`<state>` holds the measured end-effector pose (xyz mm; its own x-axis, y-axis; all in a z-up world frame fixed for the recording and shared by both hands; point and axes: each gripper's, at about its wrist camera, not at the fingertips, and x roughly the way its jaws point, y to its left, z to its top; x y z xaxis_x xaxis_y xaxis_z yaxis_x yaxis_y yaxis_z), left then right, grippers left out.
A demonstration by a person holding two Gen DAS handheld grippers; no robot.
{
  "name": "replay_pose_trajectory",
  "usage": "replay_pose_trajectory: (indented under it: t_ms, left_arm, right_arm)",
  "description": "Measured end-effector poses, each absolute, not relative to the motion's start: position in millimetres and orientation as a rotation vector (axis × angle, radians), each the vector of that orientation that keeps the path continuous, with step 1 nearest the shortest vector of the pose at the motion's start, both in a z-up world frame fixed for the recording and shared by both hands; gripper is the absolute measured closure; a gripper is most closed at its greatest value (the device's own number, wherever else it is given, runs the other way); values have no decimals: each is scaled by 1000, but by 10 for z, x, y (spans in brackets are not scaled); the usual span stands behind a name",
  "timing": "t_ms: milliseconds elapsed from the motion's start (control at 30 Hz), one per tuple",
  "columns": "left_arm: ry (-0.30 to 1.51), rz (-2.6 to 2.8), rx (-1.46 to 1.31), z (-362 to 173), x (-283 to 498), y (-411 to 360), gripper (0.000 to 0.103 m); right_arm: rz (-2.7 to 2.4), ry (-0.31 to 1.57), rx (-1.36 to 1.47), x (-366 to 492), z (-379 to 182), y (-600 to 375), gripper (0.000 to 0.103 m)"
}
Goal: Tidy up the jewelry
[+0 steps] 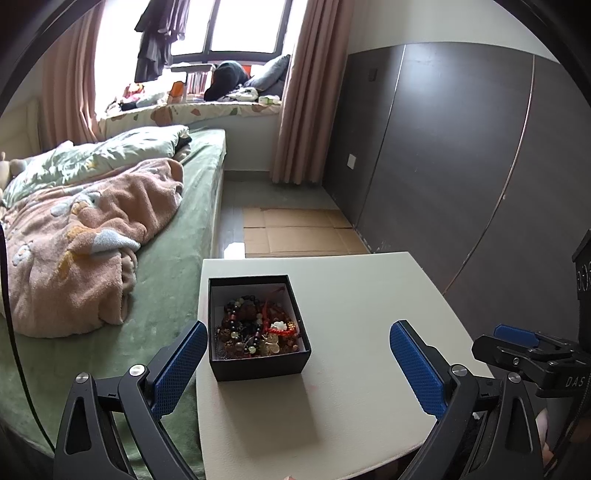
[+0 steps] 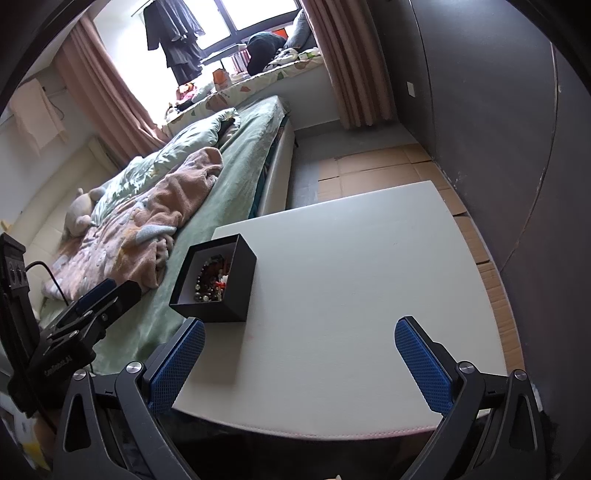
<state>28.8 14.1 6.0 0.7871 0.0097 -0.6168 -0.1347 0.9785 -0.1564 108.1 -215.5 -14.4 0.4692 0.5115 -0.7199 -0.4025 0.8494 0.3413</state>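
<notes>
My left gripper point(image 1: 298, 363) hovers with its blue pads spread wide, holding nothing. The black box point(image 1: 258, 328) sits between them, centre-left of the frame, on the white table point(image 1: 369, 295), its lid off and beaded jewelry point(image 1: 258, 328) heaped inside. My right gripper point(image 2: 300, 363) is likewise spread and empty; there the box point(image 2: 214, 280) lies left of centre, near the bed point(image 2: 236, 173).

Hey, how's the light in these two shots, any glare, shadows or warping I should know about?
Left wrist view: window blown out white; box casts a soft shadow toward the camera on the table; its beads stay readable. Right wrist view: same blown-out window, and fisheye bends the table edge.
</notes>
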Motion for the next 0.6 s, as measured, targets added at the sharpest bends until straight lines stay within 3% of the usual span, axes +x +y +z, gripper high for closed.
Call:
replay_pose_trajectory:
  t_ms: [600]
  left_arm:
    - [664,71,-193,73,276,110,4]
  right_arm:
    - [557,932,125,1077,-119,-2185,0]
